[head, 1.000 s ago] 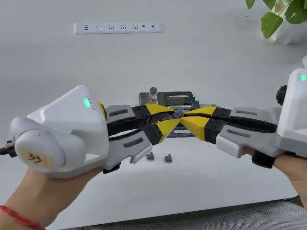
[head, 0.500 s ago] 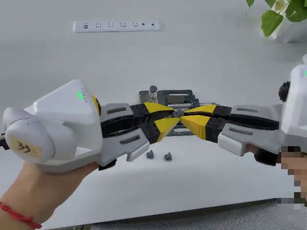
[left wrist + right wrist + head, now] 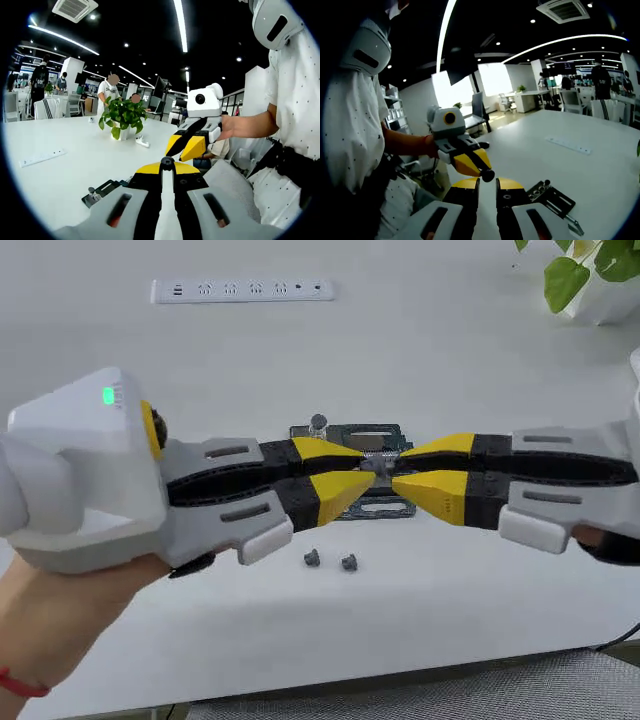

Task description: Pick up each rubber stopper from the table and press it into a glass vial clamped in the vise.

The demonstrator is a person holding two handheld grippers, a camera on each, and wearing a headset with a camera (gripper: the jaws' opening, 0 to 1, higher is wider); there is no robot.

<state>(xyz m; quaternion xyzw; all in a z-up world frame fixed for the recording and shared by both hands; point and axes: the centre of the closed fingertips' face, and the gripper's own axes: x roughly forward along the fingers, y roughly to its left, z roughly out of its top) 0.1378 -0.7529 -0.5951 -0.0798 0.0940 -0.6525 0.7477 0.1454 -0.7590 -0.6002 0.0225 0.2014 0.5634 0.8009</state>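
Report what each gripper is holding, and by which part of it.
The left gripper pinches a small dark grey rubber stopper by one end at its jaw tips, the other end sticking out. The right gripper holds nothing.

We hold the left gripper [image 3: 368, 468] and right gripper [image 3: 398, 468] tip to tip over the vise [image 3: 350, 434], each barring the other's way. The stopper [image 3: 166, 163] pinched in the left one fills the gap between them. The jaws hide much of the vise. The vial [image 3: 318, 424] at its 11 o'clock corner seems reachable from above. At 6 o'clock, two stoppers [image 3: 312, 558] lie on open table [image 3: 450, 620]. The power strip [image 3: 243, 289] at 12 and the plant [image 3: 580, 275] at 2 stand well apart.
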